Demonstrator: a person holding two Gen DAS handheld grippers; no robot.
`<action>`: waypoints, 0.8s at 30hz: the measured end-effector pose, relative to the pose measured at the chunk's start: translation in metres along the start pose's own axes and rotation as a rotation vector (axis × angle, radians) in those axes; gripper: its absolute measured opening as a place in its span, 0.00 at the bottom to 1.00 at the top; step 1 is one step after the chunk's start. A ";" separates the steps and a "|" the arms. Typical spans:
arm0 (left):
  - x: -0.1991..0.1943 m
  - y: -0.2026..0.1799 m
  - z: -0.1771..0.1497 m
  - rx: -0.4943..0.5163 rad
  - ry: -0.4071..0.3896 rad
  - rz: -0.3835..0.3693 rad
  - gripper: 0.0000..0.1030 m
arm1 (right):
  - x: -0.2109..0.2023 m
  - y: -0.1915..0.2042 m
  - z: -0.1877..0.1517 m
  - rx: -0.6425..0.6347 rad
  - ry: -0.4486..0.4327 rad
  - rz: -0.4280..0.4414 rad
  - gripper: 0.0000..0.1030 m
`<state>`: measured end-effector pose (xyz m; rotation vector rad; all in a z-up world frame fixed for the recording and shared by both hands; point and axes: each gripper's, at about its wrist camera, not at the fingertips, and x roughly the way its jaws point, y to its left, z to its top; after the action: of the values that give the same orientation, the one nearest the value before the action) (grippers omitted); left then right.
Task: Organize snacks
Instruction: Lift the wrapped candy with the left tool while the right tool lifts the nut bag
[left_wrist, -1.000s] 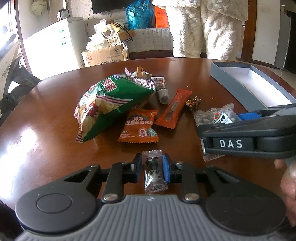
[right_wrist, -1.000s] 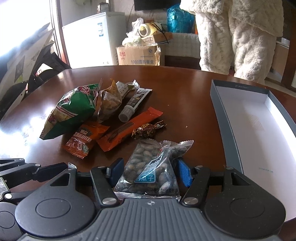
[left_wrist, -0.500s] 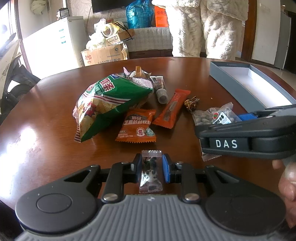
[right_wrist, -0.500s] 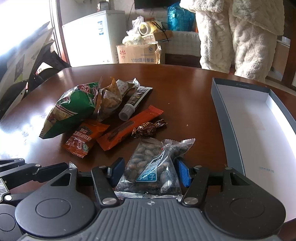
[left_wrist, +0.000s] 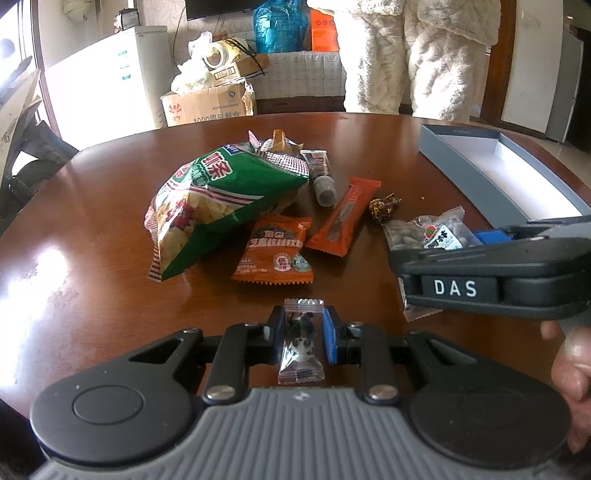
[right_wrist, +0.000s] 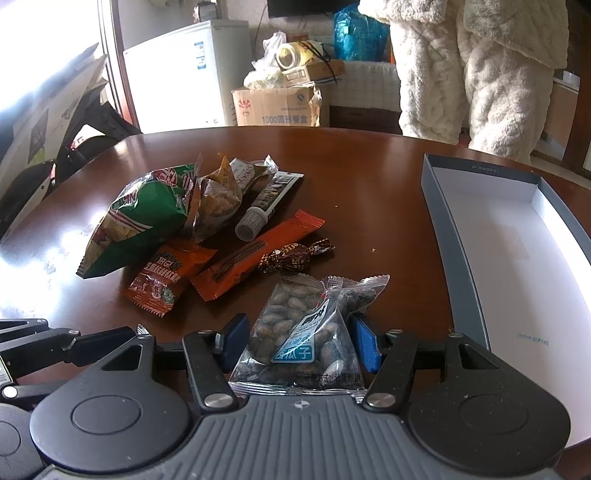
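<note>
Dark polished wood of the round table (left_wrist: 96, 229) carries the whole pile of snacks. The left gripper (left_wrist: 303, 334) is clamped on a small clear candy packet (left_wrist: 301, 347), which stands upright between its blue pads at 6 o'clock in the left wrist view. The right gripper (right_wrist: 295, 338) has its pads set against both sides of a clear bag of seeds (right_wrist: 306, 332), squeezing it at 6 o'clock in the right wrist view.

Ahead of the left gripper, at 12 o'clock, lies an orange sachet (left_wrist: 275, 254), with the big green chip bag (left_wrist: 218, 203) touching it at 11 o'clock. An orange bar wrapper (left_wrist: 345, 221) sits just beside the sachet at 1 o'clock, a grey-capped tube (left_wrist: 320, 177) beyond it, and a brown foil candy (left_wrist: 384, 208) near the bar's far end. A crumpled tan wrapper (right_wrist: 219, 195) leans on the chip bag.

An open grey box (right_wrist: 439, 229) with a white interior sits at 2 o'clock of the right gripper, apart from the pile. The right gripper's black body crosses the left view at 3 o'clock, hiding part of the seed bag.
</note>
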<state>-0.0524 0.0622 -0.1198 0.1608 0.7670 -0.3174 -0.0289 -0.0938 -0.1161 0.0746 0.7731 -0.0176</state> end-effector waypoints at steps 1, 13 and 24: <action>0.000 0.001 0.001 -0.004 0.002 0.000 0.21 | 0.000 0.000 0.000 0.002 0.000 0.000 0.59; -0.008 0.004 0.006 0.018 -0.025 0.026 0.20 | 0.001 -0.003 -0.002 0.020 -0.001 0.004 0.60; -0.003 0.000 0.000 0.018 -0.035 0.018 0.16 | 0.001 -0.002 -0.001 0.021 -0.003 0.003 0.60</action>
<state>-0.0545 0.0632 -0.1173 0.1786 0.7278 -0.3095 -0.0290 -0.0961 -0.1178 0.0958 0.7694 -0.0228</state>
